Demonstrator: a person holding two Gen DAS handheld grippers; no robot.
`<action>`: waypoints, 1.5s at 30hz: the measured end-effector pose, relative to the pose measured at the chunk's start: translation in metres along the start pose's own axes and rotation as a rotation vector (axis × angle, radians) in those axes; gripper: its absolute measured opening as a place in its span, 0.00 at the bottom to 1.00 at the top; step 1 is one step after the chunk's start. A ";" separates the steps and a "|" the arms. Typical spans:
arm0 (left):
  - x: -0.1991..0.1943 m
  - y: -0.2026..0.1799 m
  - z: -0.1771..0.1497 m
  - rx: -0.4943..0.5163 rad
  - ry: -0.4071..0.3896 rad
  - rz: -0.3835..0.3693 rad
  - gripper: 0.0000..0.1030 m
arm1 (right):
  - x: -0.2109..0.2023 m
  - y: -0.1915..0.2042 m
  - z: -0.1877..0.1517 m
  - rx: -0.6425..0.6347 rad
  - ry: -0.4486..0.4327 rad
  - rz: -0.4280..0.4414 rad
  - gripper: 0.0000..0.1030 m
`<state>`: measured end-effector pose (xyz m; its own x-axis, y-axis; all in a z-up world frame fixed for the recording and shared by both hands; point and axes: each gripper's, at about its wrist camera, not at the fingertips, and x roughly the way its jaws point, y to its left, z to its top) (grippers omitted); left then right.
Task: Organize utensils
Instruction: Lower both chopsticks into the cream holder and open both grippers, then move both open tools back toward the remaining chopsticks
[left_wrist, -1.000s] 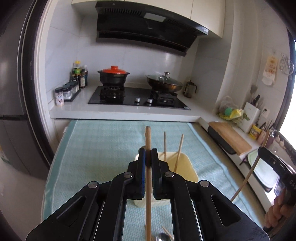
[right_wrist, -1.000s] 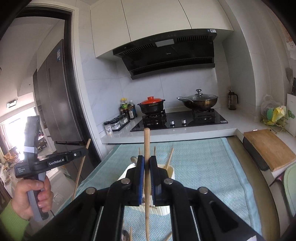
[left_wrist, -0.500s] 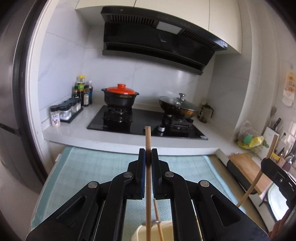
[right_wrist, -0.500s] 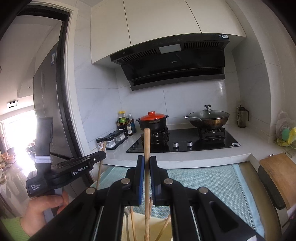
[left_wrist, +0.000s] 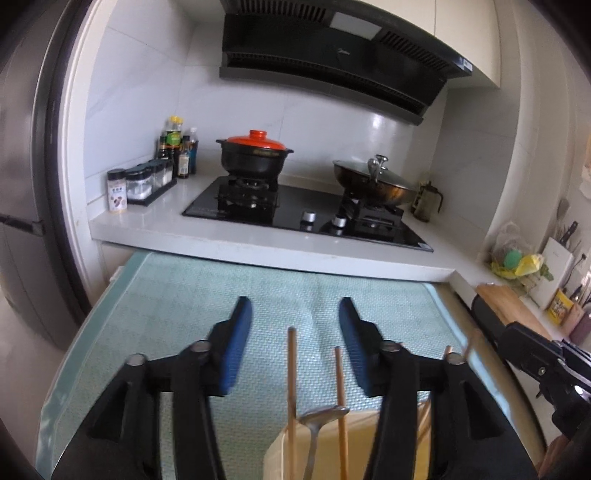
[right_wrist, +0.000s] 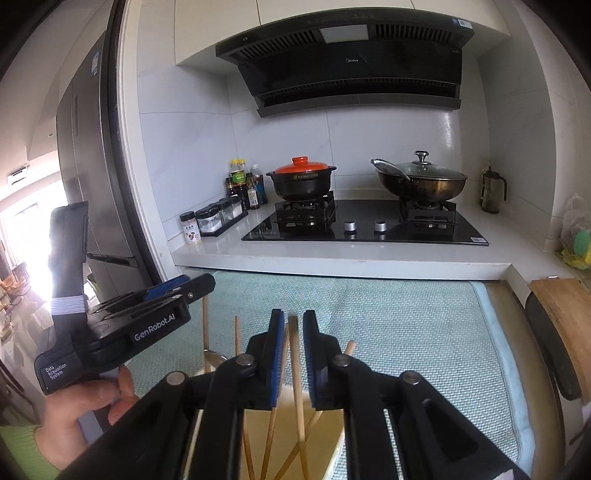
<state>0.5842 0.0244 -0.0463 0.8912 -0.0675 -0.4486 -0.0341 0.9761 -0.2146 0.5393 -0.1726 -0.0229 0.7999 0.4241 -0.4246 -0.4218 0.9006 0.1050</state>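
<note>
Your left gripper (left_wrist: 295, 347) is opening wide, chopsticks (left_wrist: 291, 373) standing free between its fingers in the holder (left_wrist: 280, 454). Your right gripper (right_wrist: 293, 332) is opening narrowly (its stick (right_wrist: 295, 369) barely clearing the pads), risking dragging it out.

- Small kitchen, white marble-look wall tiles (right_wrist: 207, 155) and cream cabinets (right_wrist: 221, 26) up top
- Black range hood (right_wrist: 351, 59) over a black gas hob (right_wrist: 365, 229), set in a white counter (right_wrist: 332, 258)
- Tall dark fridge (right_wrist: 92, 177) on the left
- Teal mat (left_wrist: 258, 291) covers the table out front
- Wooden board (right_wrist: 565, 314) on the right counter
- Bright daylight pouring in from the far left (right_wrist: 22, 266)
</note>
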 end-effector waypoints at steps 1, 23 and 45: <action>-0.011 0.003 0.002 -0.006 -0.018 0.000 0.63 | -0.009 0.002 0.004 -0.007 -0.015 -0.006 0.28; -0.273 0.053 -0.208 0.115 0.351 0.127 0.99 | -0.231 0.043 -0.213 0.009 0.180 -0.170 0.59; -0.262 0.035 -0.296 0.005 0.505 0.070 0.99 | -0.256 0.062 -0.318 0.069 0.232 -0.268 0.59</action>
<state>0.2160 0.0154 -0.1933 0.5568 -0.0916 -0.8256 -0.0826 0.9829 -0.1648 0.1721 -0.2554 -0.1935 0.7565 0.1461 -0.6374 -0.1738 0.9846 0.0193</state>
